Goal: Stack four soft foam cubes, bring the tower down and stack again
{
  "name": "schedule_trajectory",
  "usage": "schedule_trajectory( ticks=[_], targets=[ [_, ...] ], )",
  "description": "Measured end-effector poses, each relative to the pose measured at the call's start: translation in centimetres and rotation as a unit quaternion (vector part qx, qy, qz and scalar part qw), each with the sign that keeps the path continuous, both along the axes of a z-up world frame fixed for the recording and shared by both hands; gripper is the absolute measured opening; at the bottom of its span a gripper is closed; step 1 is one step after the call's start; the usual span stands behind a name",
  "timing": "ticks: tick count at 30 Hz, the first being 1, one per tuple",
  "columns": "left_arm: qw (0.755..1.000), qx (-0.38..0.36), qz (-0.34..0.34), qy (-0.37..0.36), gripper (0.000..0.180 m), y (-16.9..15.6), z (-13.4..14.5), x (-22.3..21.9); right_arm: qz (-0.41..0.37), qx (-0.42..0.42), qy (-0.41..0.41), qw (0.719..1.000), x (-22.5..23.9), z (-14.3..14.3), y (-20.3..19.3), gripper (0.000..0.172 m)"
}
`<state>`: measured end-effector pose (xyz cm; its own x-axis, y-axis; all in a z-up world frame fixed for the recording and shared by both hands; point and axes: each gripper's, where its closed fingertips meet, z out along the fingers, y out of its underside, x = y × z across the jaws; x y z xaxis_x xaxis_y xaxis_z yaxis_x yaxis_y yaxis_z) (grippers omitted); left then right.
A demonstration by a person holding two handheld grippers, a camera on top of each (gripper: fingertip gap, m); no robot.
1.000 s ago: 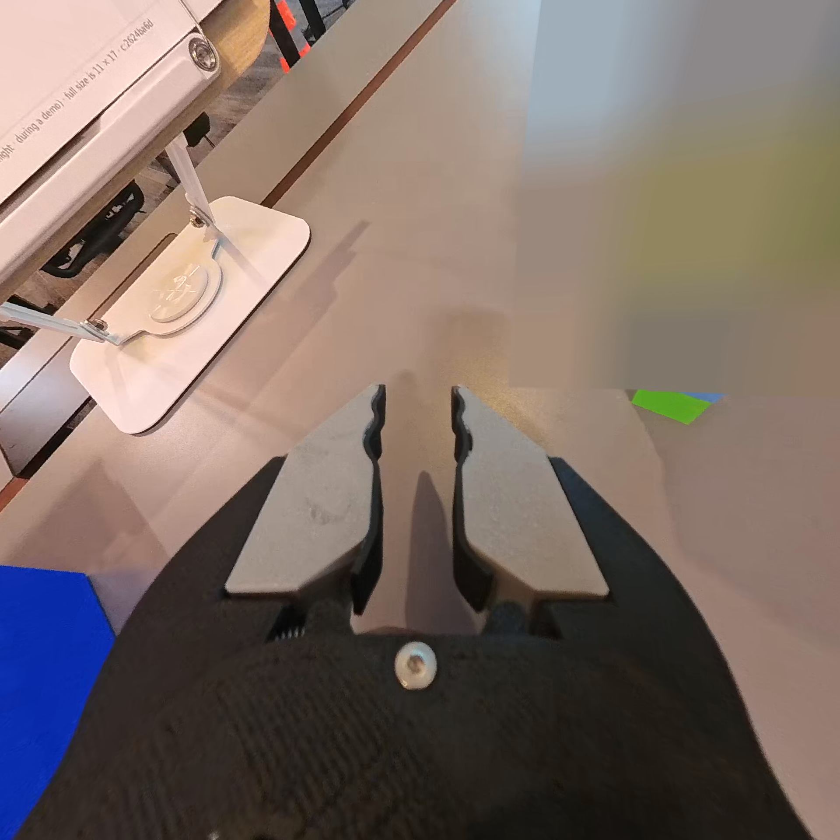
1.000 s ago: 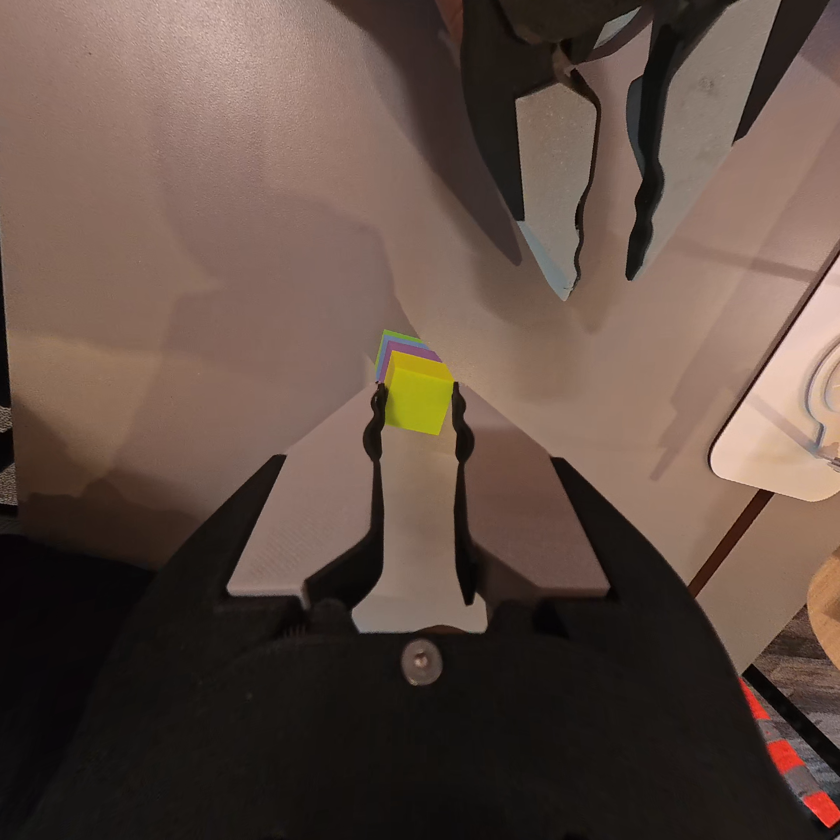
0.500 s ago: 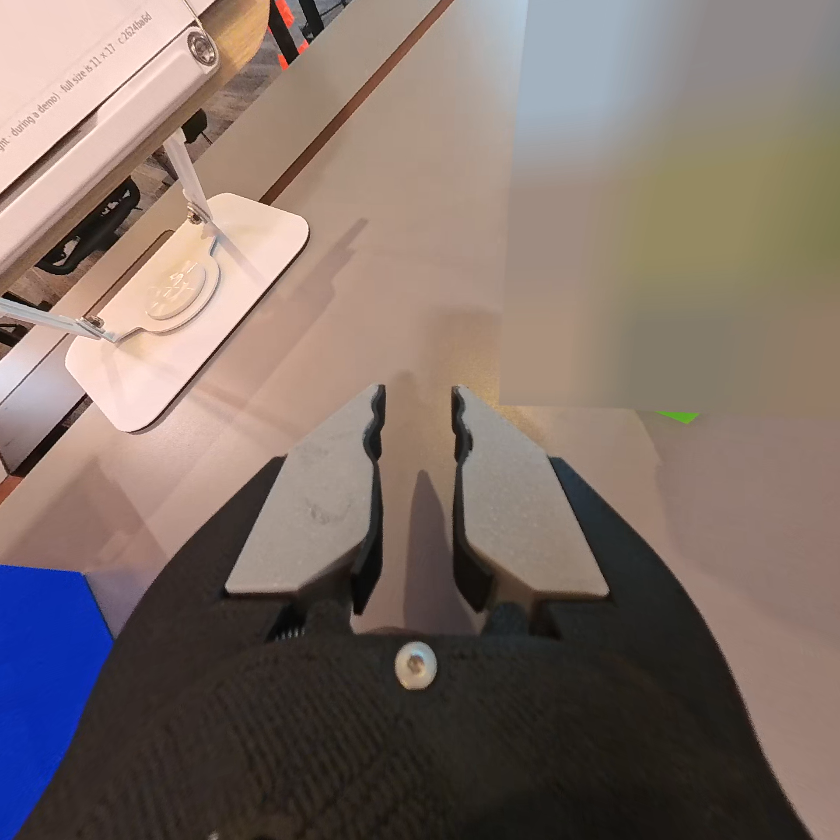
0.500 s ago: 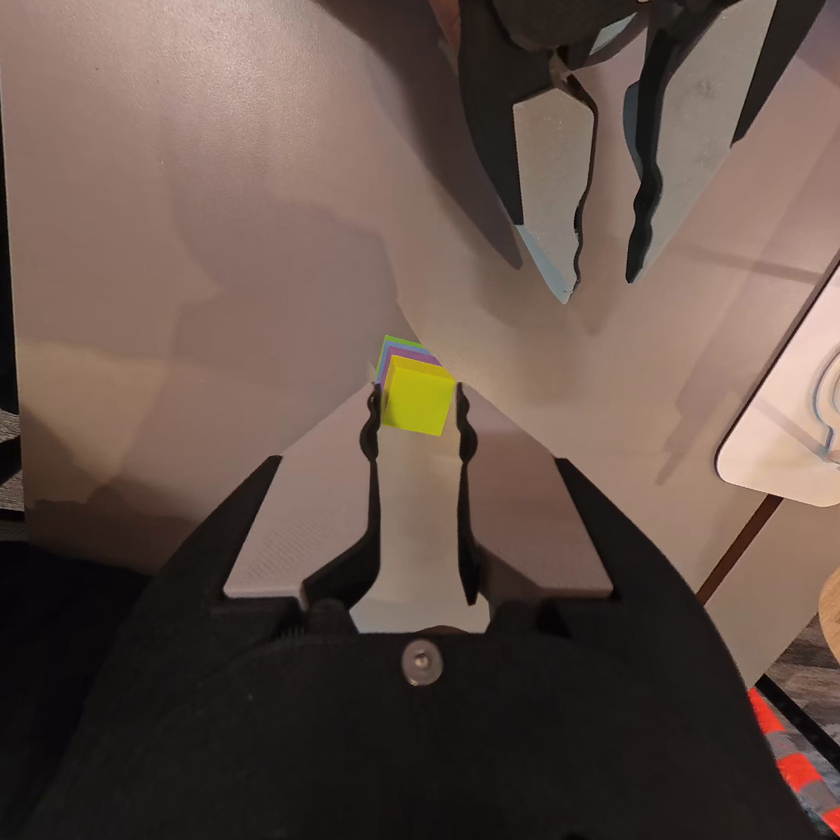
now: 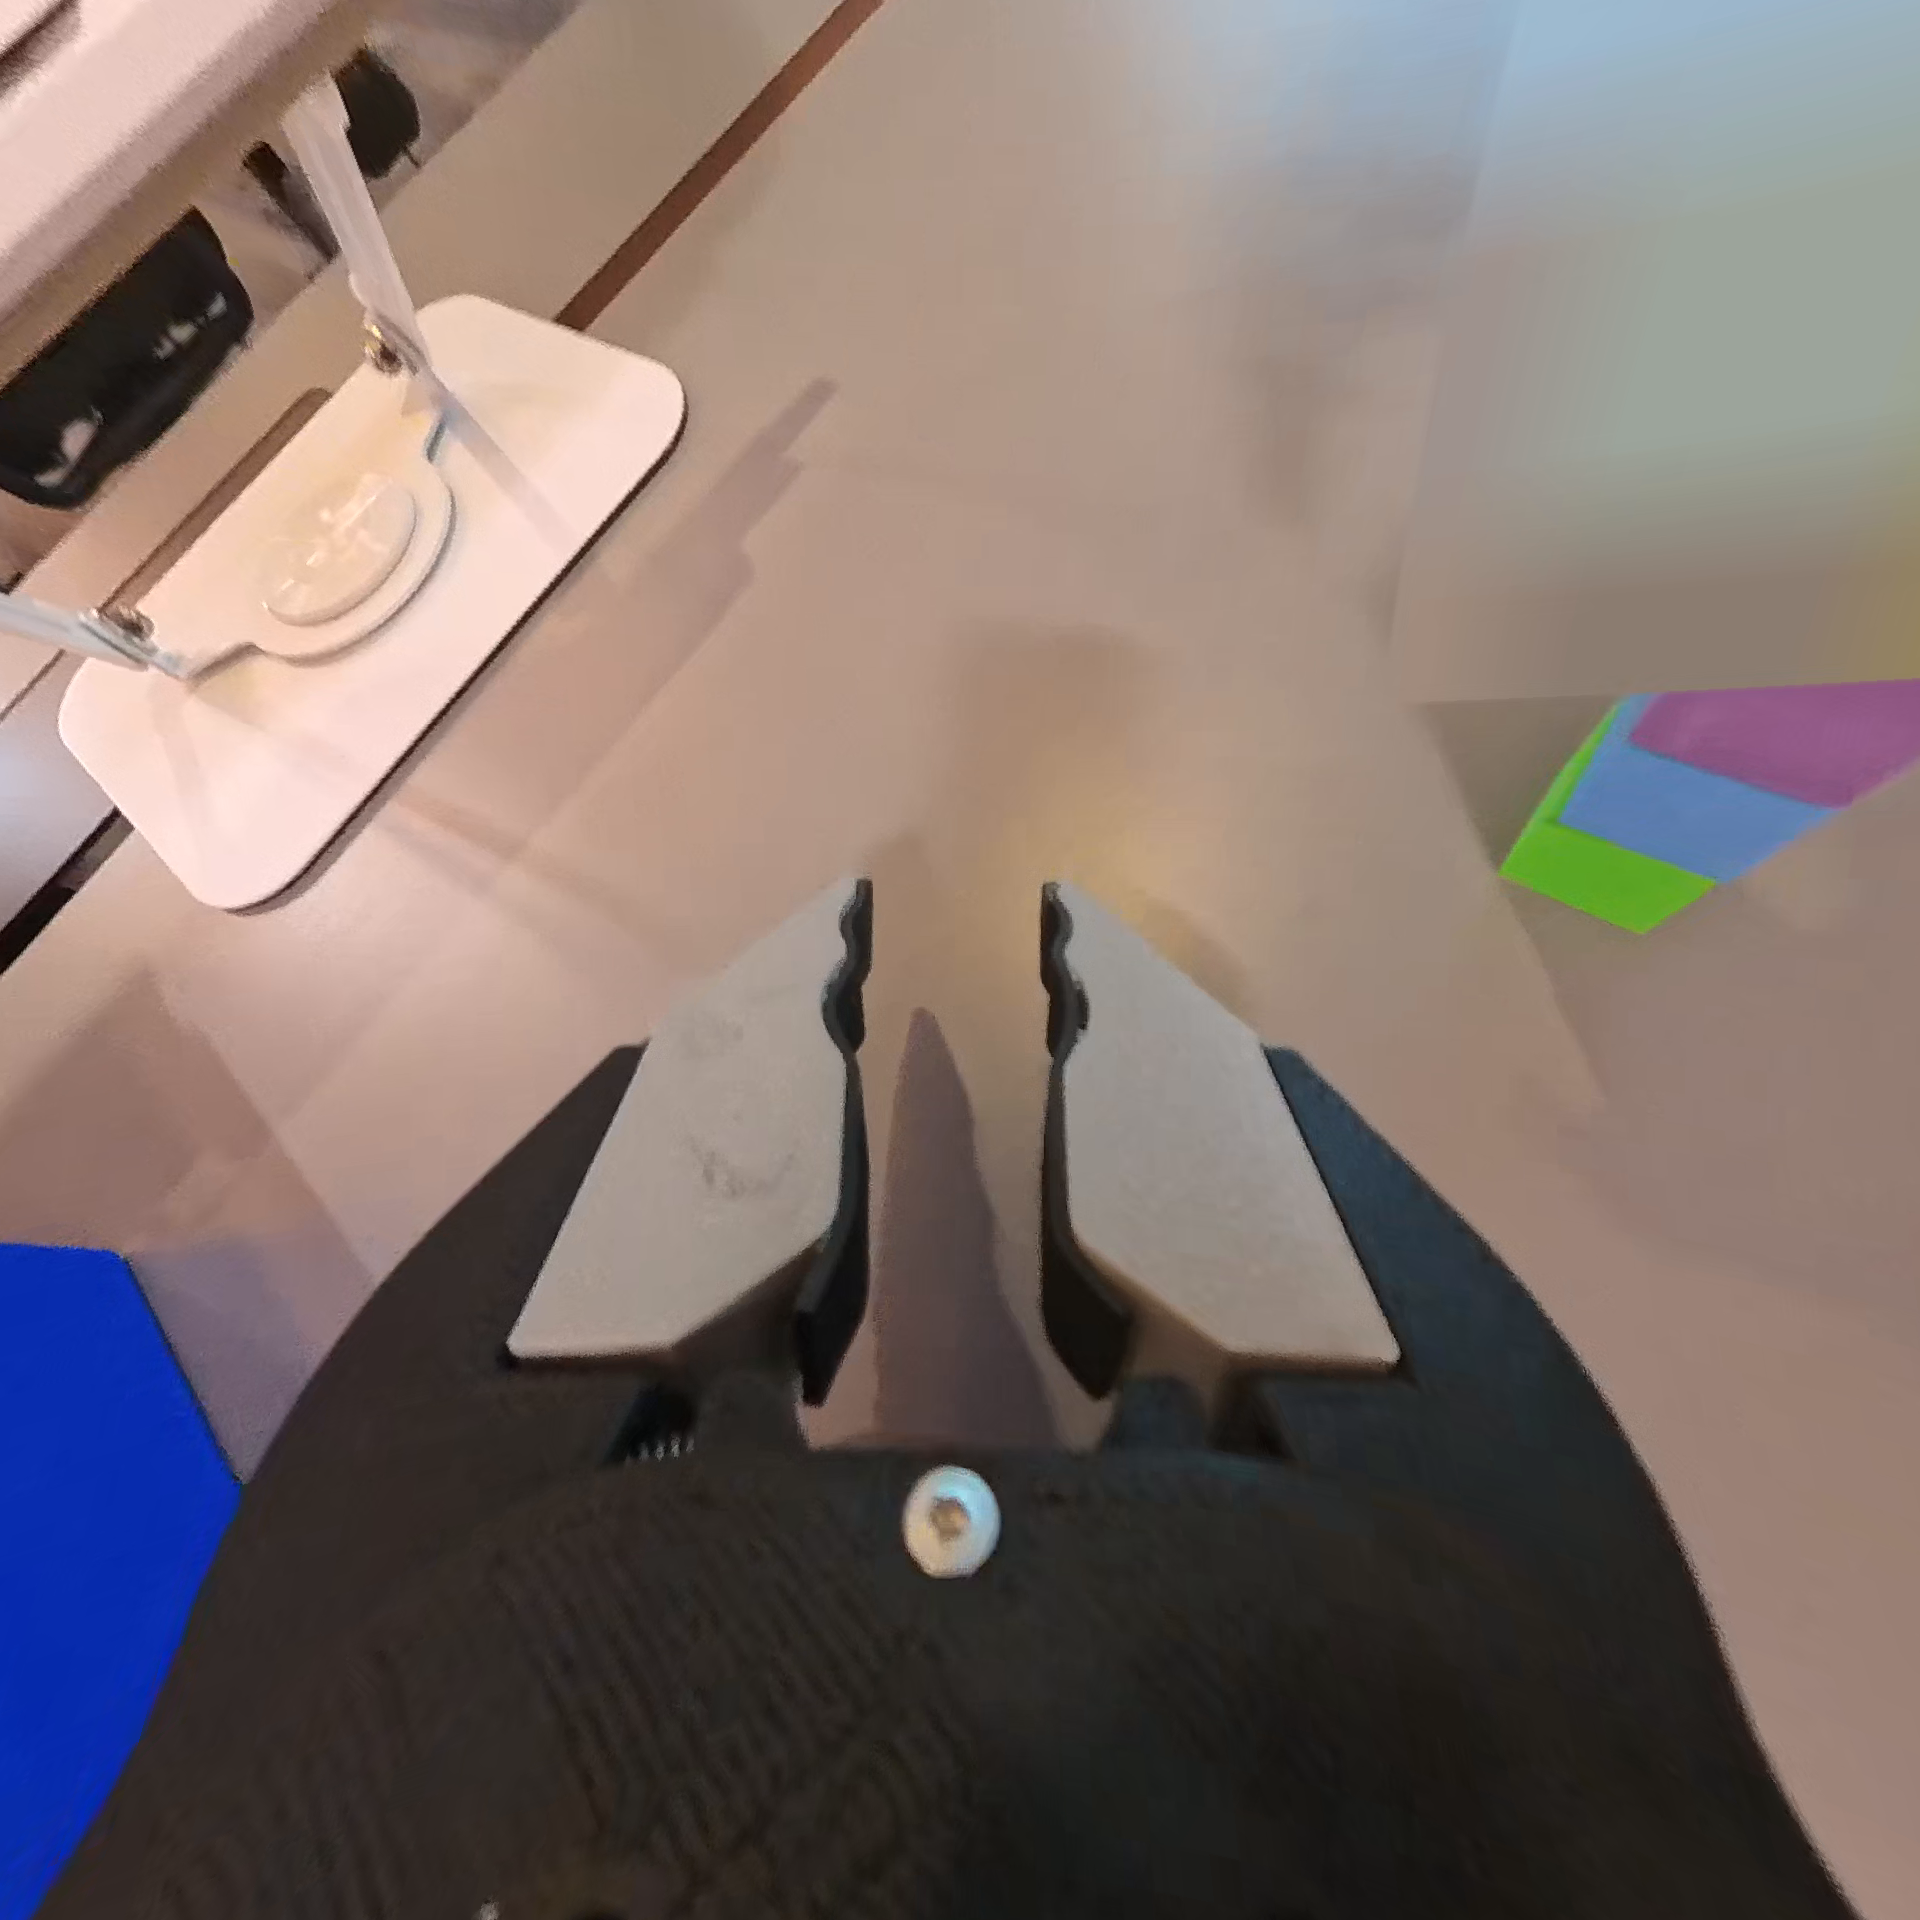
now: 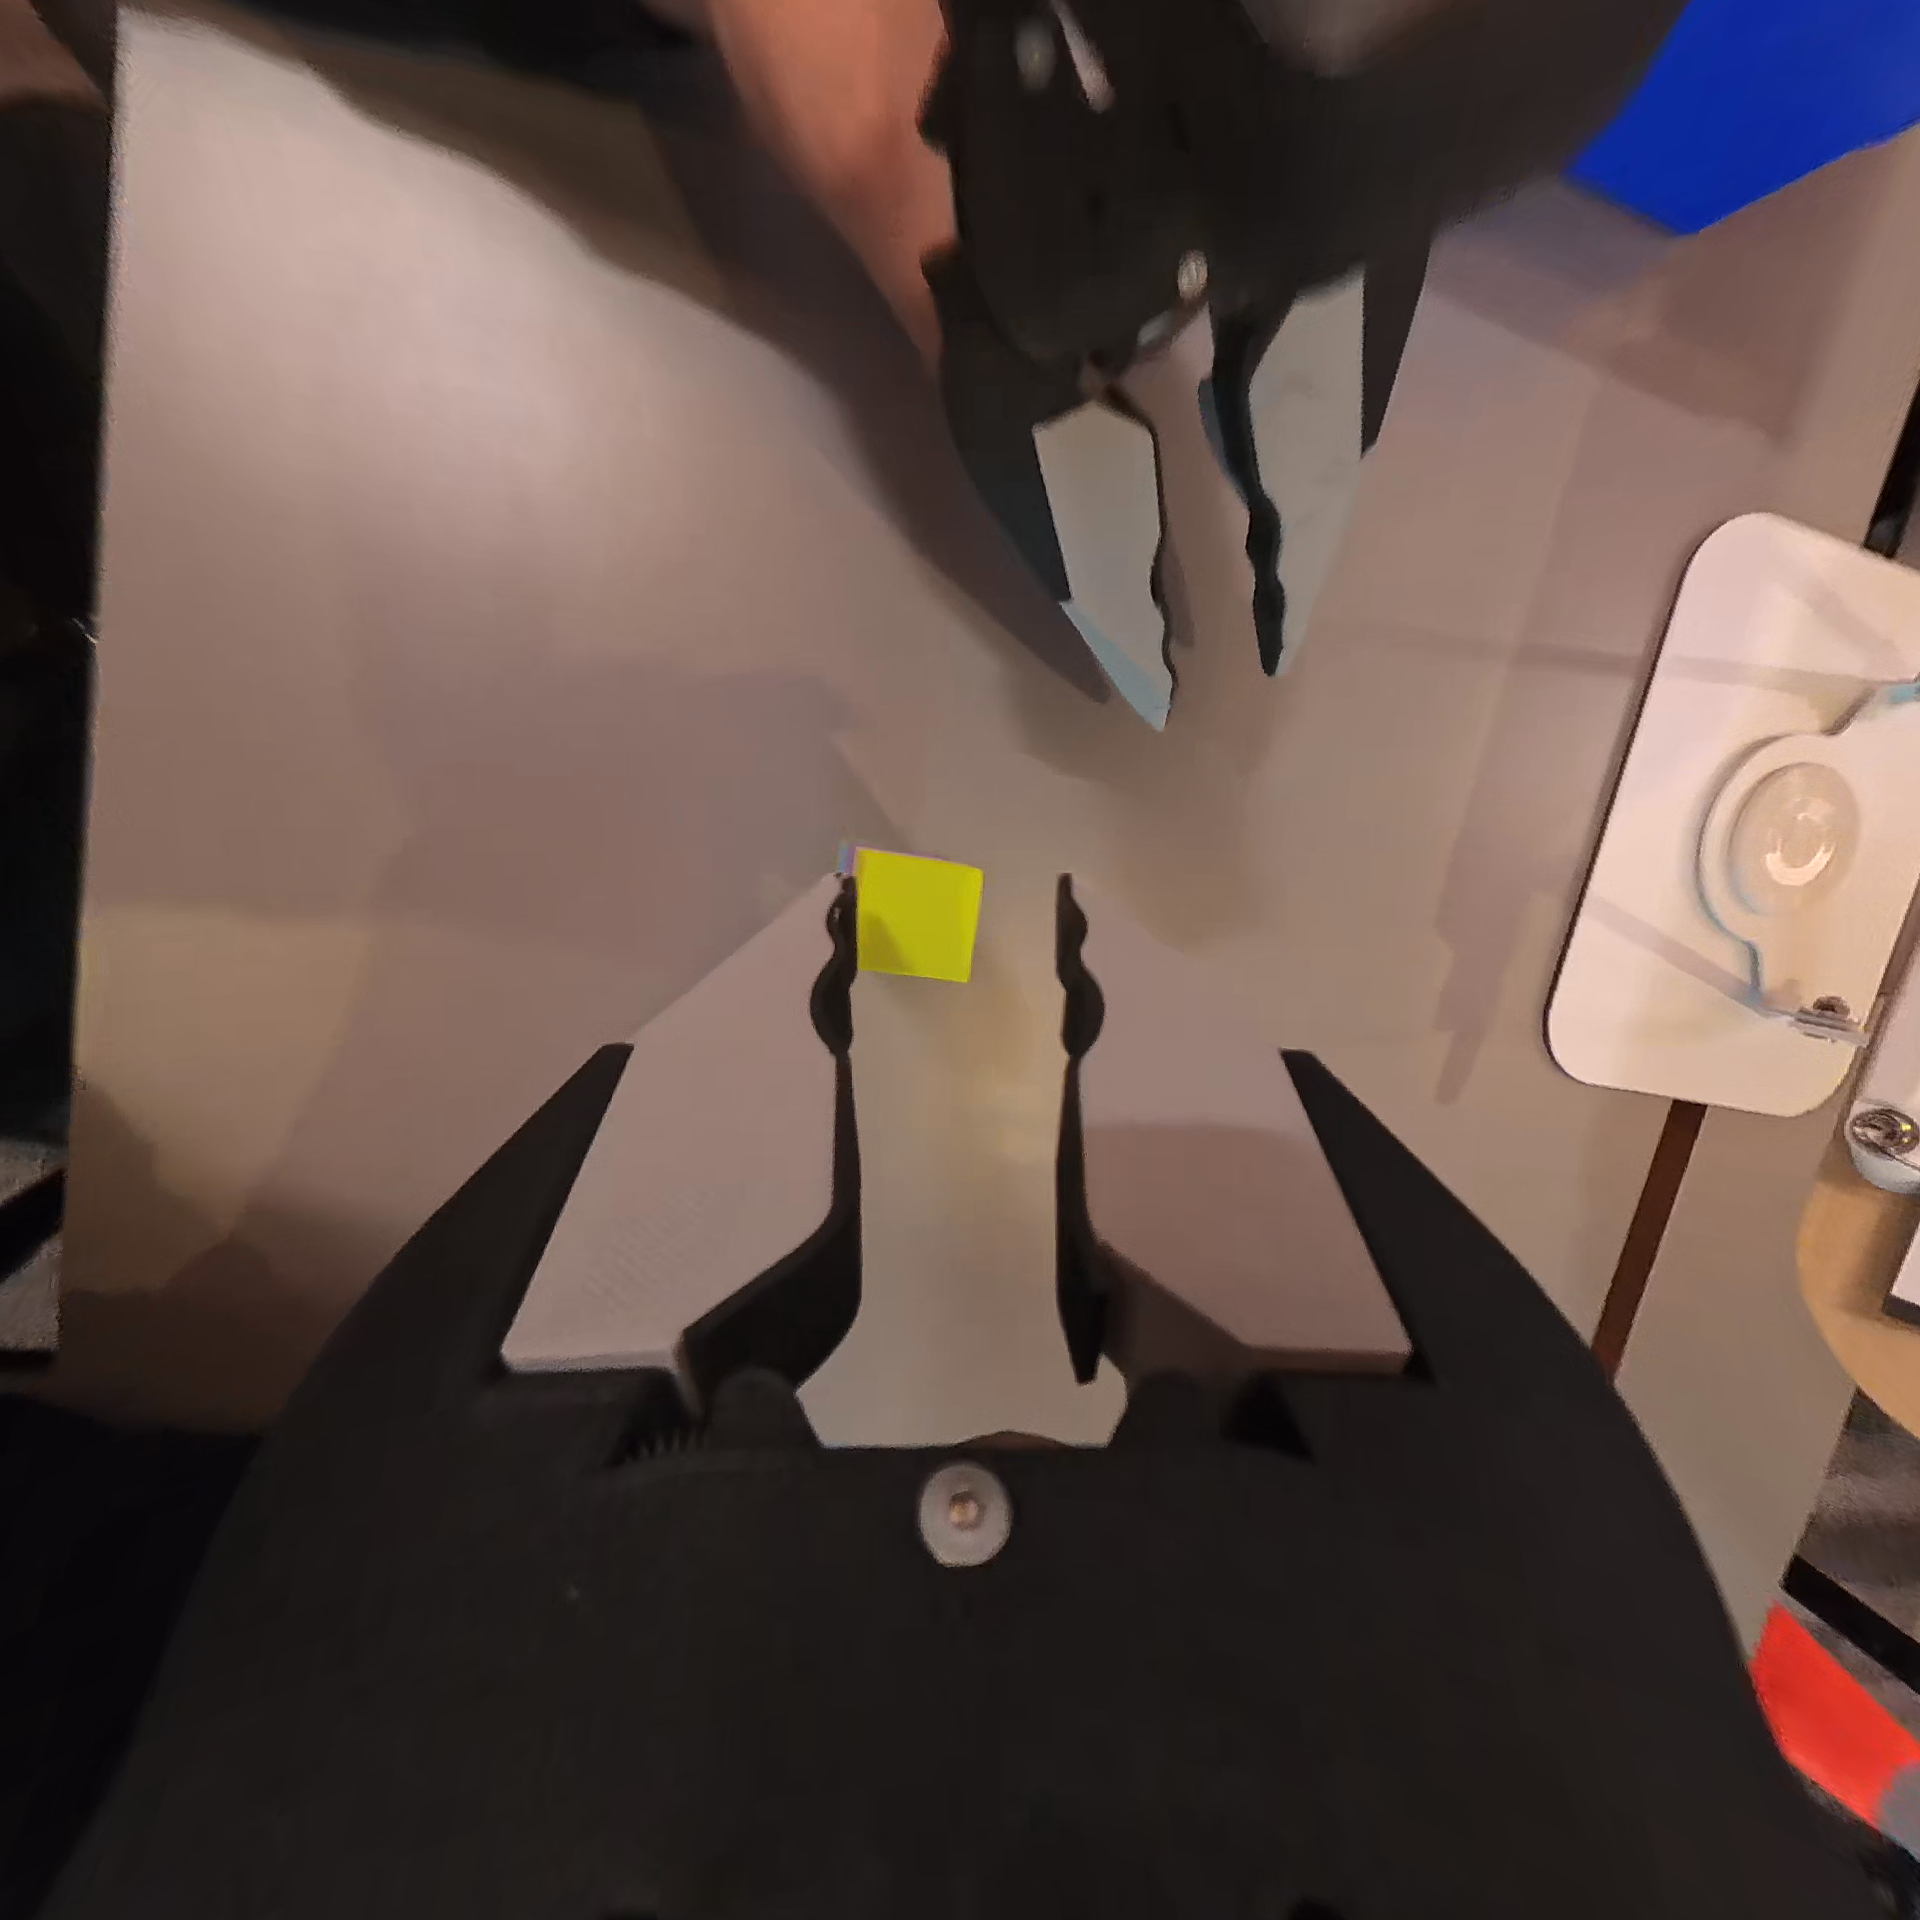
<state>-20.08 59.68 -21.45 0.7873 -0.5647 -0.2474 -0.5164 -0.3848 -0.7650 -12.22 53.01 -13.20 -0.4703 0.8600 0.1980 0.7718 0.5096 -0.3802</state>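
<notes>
In the right wrist view a yellow foam cube (image 6: 916,914) tops a tower, and only thin purple and blue edges (image 6: 848,858) of the cubes beneath show. My right gripper (image 6: 954,894) is open above it. The cube lies by the left finger (image 6: 837,956), with a clear gap to the right finger. In the left wrist view the tower stands at the right edge, with a green cube (image 5: 1590,883) at the bottom, then blue (image 5: 1683,810) and purple (image 5: 1787,743). Its top is hidden by a blur patch. My left gripper (image 5: 954,894) is open and empty over bare table. It also shows in the right wrist view (image 6: 1214,686), beyond the tower.
A white stand base (image 5: 364,603) sits at the table's left side and shows at the right in the right wrist view (image 6: 1745,831). A blue object (image 5: 83,1507) lies at the lower left. The table's brown edge strip (image 5: 707,156) runs behind. A person's hand (image 6: 852,156) holds the left gripper.
My right gripper's pads have opened off the yellow cube, which stays on the tower, and the gripper has shifted right. My left gripper has opened slightly and moved, so more of the tower shows.
</notes>
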Motion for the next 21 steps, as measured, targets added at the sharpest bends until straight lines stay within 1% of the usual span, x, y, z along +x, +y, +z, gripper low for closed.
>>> schedule_trajectory(
  ticks=[2,4,5,6,7,9,11,18,21],
  targets=[
    [1.0,-0.009,0.006,0.001,0.029,0.1,-0.5,-0.3,0.007,-0.011,0.012,1.0,0.4,0.5,-0.8,0.028],
    [1.0,-0.014,0.01,-0.002,0.029,0.1,-0.7,-0.5,0.028,-0.03,0.011,0.999,0.9,0.2,-2.0,0.022],
    [1.0,-0.015,0.012,-0.002,0.029,0.2,-0.7,-0.5,0.044,-0.045,-0.003,0.998,1.4,-0.3,-2.9,0.022],
    [1.0,-0.015,0.013,-0.003,0.029,0.2,-0.7,-0.6,0.059,-0.05,-0.024,0.997,1.9,-1.0,-3.8,0.019],
    [1.0,-0.014,0.015,-0.003,0.028,0.2,-0.7,-0.7,0.069,-0.038,-0.044,0.996,2.4,-1.9,-4.1,0.014],
    [1.0,-0.013,0.016,-0.005,0.028,0.2,-0.6,-0.8,0.07,0.002,-0.081,0.994,3.0,-3.9,-3.7,0.007],
    [1.0,-0.011,0.018,-0.008,0.028,0.2,-0.5,-0.9,0.064,0.011,-0.109,0.992,3.2,-5.4,-3.6,0.0],
    [0.999,-0.011,0.026,-0.015,0.028,0.3,-0.3,-1.4,0.054,0.002,-0.137,0.989,3.3,-7.7,-3.5,0.0],
    [0.999,-0.013,0.027,-0.016,0.028,0.3,-0.3,-1.6,0.053,0.025,-0.14,0.988,3.0,-8.6,-3.0,0.0]
  ],
)
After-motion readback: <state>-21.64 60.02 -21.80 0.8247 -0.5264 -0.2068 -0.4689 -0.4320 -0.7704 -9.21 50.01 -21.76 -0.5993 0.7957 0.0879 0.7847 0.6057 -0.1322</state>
